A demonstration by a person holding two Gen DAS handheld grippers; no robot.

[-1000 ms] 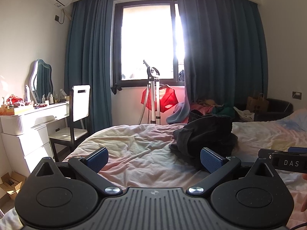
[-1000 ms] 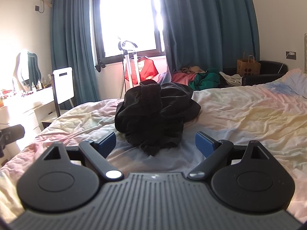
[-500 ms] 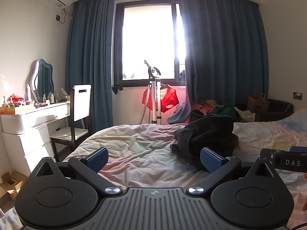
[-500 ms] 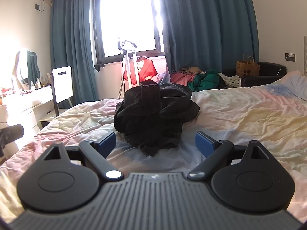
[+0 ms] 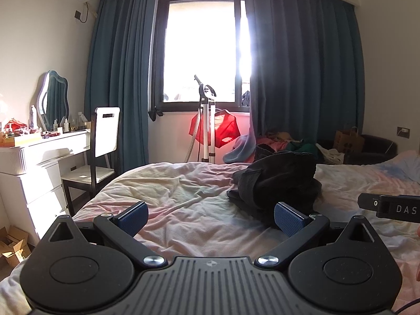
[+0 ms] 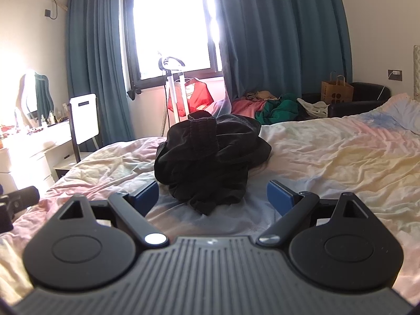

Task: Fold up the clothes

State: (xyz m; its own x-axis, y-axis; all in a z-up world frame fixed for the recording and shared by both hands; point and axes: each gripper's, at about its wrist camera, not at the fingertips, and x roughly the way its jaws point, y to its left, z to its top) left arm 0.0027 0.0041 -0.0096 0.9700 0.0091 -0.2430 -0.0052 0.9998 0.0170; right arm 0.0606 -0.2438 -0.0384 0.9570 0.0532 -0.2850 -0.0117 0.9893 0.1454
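Observation:
A crumpled black garment point(image 6: 210, 155) lies in a heap on the pastel bedsheet point(image 6: 328, 157), straight ahead of my right gripper point(image 6: 212, 195). That gripper hovers low over the bed, open, its blue pads apart with nothing between them. In the left wrist view the same black garment point(image 5: 278, 181) sits ahead and to the right of my left gripper point(image 5: 211, 218), which is also open and empty. Part of the right gripper's body point(image 5: 391, 207) shows at that view's right edge, and the left gripper's body point(image 6: 15, 204) shows at the right wrist view's left edge.
A white dresser point(image 5: 39, 168) with bottles and a mirror stands left of the bed, with a white-backed chair point(image 5: 105, 136) beside it. Beyond the bed's far edge are a garment steamer stand point(image 5: 207, 120), a red garment point(image 5: 223, 128), a clothes pile point(image 6: 273, 105) and a paper bag point(image 6: 336, 89).
Both views have shifted only slightly; the black garment lies as before and both grippers remain open.

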